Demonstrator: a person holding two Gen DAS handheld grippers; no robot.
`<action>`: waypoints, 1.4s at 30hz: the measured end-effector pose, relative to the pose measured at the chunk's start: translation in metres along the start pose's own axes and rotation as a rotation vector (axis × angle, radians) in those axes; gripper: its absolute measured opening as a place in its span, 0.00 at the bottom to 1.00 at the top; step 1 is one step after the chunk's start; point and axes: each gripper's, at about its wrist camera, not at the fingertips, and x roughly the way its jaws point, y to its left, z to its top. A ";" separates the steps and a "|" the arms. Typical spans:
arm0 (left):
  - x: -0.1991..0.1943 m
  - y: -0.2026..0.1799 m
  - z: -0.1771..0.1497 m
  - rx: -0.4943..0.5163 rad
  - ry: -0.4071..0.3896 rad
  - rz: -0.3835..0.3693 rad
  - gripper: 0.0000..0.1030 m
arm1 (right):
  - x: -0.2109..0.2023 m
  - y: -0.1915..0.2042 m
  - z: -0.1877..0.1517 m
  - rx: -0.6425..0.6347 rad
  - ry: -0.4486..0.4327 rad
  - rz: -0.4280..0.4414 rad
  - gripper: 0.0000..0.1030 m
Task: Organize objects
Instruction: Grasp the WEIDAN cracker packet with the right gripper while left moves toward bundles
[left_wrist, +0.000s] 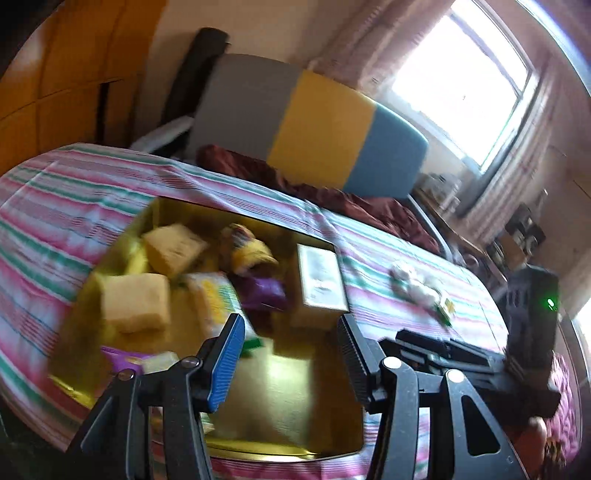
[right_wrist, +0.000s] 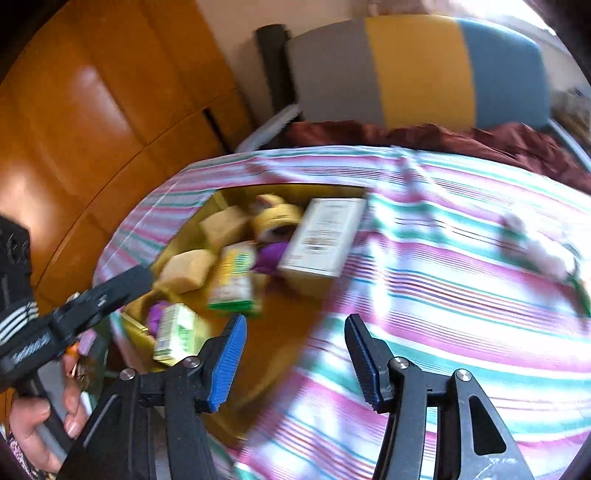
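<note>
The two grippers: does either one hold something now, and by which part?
Nothing is held. The left gripper is open above the gold box, and the right gripper is open above the striped cloth.

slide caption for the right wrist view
Empty right claw over striped cloth, beside a gold tin of packets.

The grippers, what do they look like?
Each gripper, left and right, has black angular arms with round silver screws and two ribbed fingers with blue pads. The right one's black body carries a green light.
</note>
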 end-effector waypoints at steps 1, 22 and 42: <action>0.003 -0.008 -0.002 0.018 0.014 -0.012 0.51 | -0.003 -0.010 -0.002 0.019 -0.002 -0.014 0.55; 0.075 -0.156 -0.061 0.334 0.271 -0.209 0.60 | -0.060 -0.237 -0.047 0.491 -0.138 -0.481 0.60; 0.099 -0.163 -0.086 0.386 0.362 -0.165 0.60 | -0.015 -0.327 0.022 0.506 -0.091 -0.655 0.62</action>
